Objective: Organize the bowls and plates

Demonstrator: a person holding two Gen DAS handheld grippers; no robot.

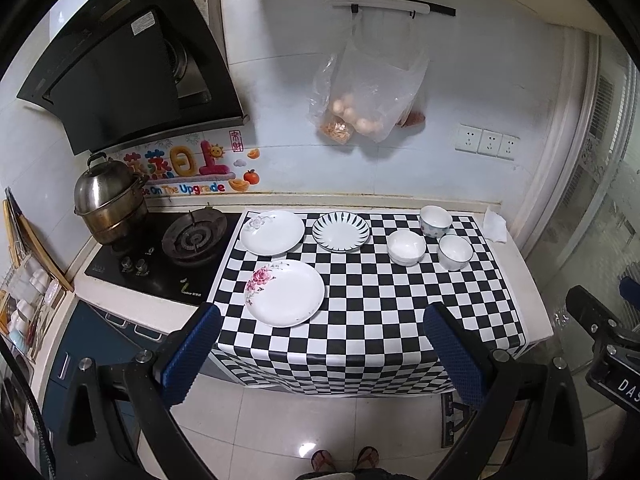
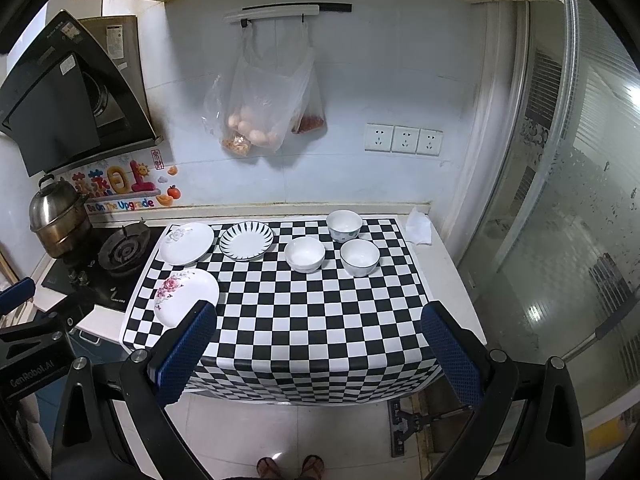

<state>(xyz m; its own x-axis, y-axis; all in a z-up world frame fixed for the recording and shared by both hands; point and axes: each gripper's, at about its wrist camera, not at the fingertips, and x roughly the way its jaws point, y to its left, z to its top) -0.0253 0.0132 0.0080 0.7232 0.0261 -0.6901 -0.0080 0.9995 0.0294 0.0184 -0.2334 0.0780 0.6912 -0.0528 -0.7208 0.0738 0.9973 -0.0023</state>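
Looking down at the checkered cloth point(image 1: 360, 300), you have three plates and three bowls laid out singly, nothing stacked yet. Take the striped plate point(image 1: 341, 231) as your landmark: the pale-flower plate point(image 1: 272, 232) sits just to its left, nearest the gas burner point(image 1: 195, 237); the pink-flower plate point(image 1: 284, 293) lies in front of it and toward the cloth's near-left; the plain white bowl point(image 1: 405, 247) stands to its right, with the blue-rimmed bowl point(image 1: 455, 252) beyond and the patterned bowl point(image 1: 435, 221) behind those two.

Your left gripper point(image 1: 322, 330) hangs with its fingers spread wide and holding nothing, short of the counter edge; your right gripper point(image 2: 320, 330) is likewise spread and empty.

These look like glazed ceramic: stiff, fairly heavy, slick and chip-prone. Pinch a plate at its raised rim, pads above and below, since it lies flat and offers little else. Grip a bowl over its wall, one finger inside. Expect slipping on the glaze; set pieces down gently when nesting.
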